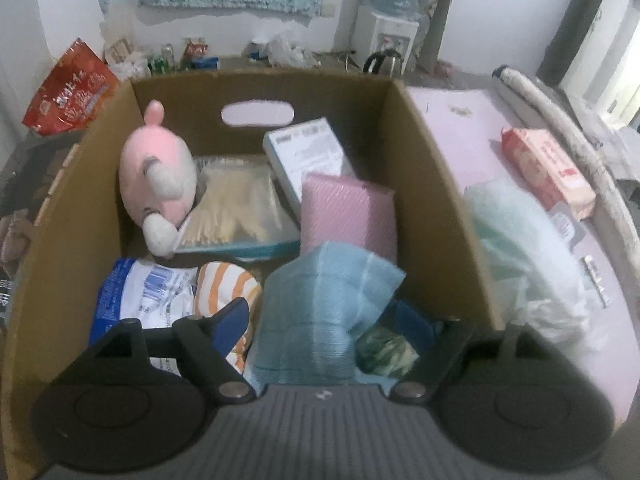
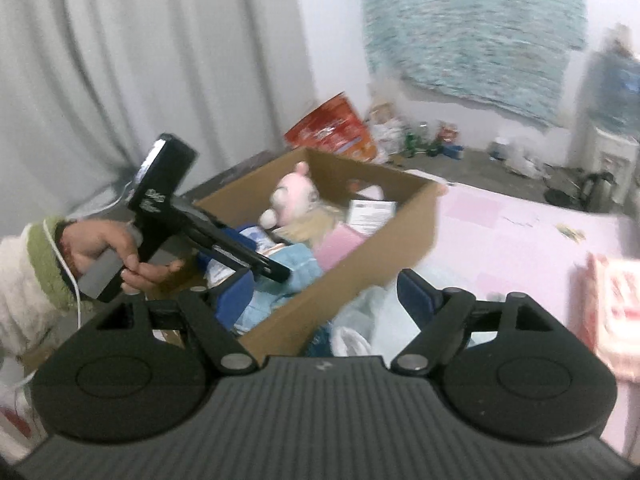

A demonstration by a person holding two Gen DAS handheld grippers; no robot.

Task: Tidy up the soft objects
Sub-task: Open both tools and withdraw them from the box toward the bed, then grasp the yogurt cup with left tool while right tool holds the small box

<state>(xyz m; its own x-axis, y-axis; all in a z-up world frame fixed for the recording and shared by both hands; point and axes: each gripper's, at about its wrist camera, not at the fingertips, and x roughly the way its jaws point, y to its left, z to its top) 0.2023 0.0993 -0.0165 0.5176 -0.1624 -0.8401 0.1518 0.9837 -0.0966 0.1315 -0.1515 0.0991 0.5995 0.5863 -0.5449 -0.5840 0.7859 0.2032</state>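
Observation:
A cardboard box (image 1: 420, 168) holds a pink plush toy (image 1: 158, 176), a pink sponge pack (image 1: 346, 216), a light blue cloth (image 1: 324, 312), an orange-striped cloth (image 1: 226, 288), a blue-white packet (image 1: 140, 292) and a clear bag of sticks (image 1: 240, 208). My left gripper (image 1: 324, 324) is open, low inside the box, with the blue cloth lying between its fingers. In the right wrist view the box (image 2: 340, 280) sits left of centre, with the left gripper (image 2: 240, 256) held by a hand reaching into it. My right gripper (image 2: 328, 292) is open and empty above the box's near corner.
A pale green soft bundle and plastic bag (image 1: 532, 264) lie right of the box on the pink surface (image 1: 452, 128). A pink-orange pack (image 1: 548, 172) and a rolled fabric (image 1: 568, 136) lie farther right. A red snack bag (image 1: 68, 92) stands behind left. A curtain (image 2: 140, 60) hangs left.

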